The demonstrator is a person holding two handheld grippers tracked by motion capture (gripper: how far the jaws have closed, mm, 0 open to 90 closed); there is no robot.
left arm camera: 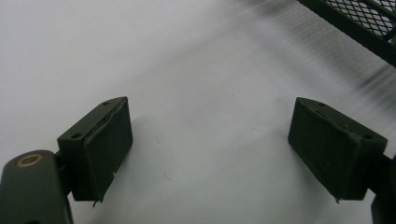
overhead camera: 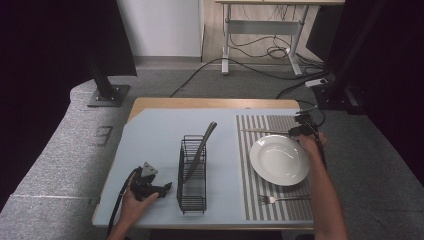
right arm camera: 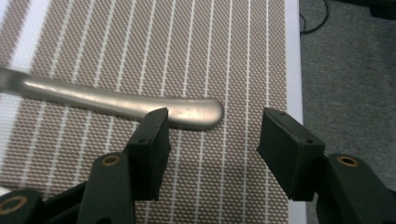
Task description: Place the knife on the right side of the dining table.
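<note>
Two grippers in play. My right gripper sits at the far edge of the striped placemat, jaws parted partway and empty; the knife lies flat on the mat just ahead, its rounded handle end beside my left-hand pad, nothing pressing on it. In the high view the knife rests beyond the white plate, the fork on the near side. My left gripper rests idle on the tabletop, jaws wide and empty, just beside the wire caddy, which holds one dark utensil.

To leave this placement clean: I draw back along the handle's line without brushing it, keep the pads off the steel, and lift before swinging across the plate. Knife looks roughly parallel to the mat's edge; no nudge needed, I judge.
</note>
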